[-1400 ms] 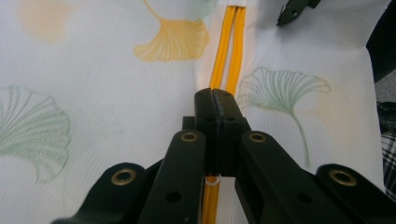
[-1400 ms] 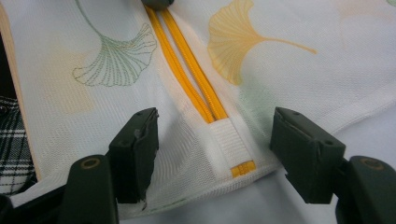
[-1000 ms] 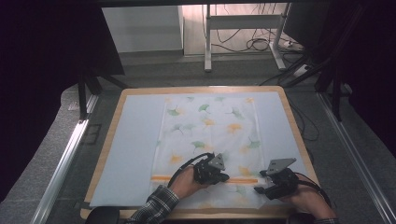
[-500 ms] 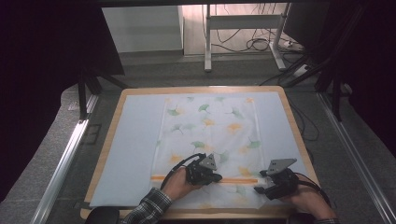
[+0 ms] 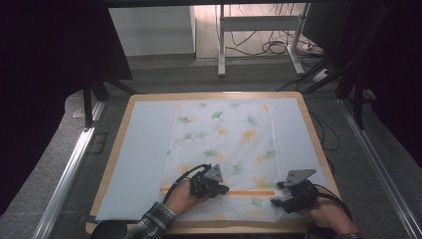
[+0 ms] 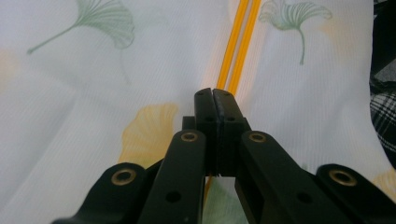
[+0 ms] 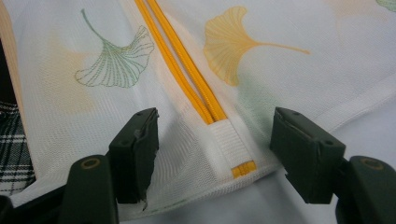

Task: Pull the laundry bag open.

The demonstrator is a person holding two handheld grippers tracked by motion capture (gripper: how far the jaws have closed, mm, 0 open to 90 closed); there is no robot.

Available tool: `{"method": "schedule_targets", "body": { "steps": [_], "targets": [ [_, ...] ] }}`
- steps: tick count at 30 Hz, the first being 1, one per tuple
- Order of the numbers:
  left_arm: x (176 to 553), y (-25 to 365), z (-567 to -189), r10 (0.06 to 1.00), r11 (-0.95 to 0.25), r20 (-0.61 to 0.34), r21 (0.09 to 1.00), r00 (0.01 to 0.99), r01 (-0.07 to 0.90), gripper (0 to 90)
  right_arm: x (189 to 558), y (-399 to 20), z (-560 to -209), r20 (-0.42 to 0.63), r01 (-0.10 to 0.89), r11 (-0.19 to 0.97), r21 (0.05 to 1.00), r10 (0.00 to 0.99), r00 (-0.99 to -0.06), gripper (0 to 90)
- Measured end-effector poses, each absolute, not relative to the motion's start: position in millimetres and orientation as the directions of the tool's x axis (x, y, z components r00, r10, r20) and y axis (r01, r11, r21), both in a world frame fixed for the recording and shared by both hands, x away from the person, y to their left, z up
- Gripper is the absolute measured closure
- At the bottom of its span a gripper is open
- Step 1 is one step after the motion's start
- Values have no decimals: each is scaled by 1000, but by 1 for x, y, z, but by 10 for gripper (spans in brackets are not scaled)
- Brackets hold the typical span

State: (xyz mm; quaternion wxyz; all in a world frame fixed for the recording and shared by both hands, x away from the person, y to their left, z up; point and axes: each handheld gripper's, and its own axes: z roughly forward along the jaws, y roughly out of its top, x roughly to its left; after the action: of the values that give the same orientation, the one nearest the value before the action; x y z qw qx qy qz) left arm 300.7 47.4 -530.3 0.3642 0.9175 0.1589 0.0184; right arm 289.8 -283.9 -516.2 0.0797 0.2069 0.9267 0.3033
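Left gripper (image 5: 222, 189): jaws clenched on the orange zipper (image 5: 249, 192).
Right gripper (image 5: 276, 202): jaws released, straddling the mesh bag (image 5: 224, 144)'s corner.
Surface (image 5: 142, 144): open room left.

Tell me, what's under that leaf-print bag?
The bag lies flat on a pale sheet covering a wooden table. Its mesh hides what is inside, and the left claw, shut, covers part of the orange zipper.
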Motion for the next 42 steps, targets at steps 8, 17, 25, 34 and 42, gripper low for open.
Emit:
{"method": "schedule_targets", "body": {
  "steps": [8,17,25,34,42],
  "targets": [
    [295,66,-530,342,-681,-81,666,936,306,899,290,-284,-516,-22,336,729,597,433,-901,323],
    [290,86,-530,374,-677,-77,659,924,329,899,290,-284,-516,-22,336,727,598,434,-900,322],
    [286,102,-531,406,-665,-77,659,911,352,899,289,-284,-517,-22,337,726,600,436,-900,322],
    [281,125,-531,439,-659,-75,650,896,377,899,289,-284,-517,-17,343,722,601,441,-898,322],
    [277,149,-532,480,-636,-93,648,872,419,899,289,-284,-517,-17,343,720,603,442,-897,322]
  ]
}}
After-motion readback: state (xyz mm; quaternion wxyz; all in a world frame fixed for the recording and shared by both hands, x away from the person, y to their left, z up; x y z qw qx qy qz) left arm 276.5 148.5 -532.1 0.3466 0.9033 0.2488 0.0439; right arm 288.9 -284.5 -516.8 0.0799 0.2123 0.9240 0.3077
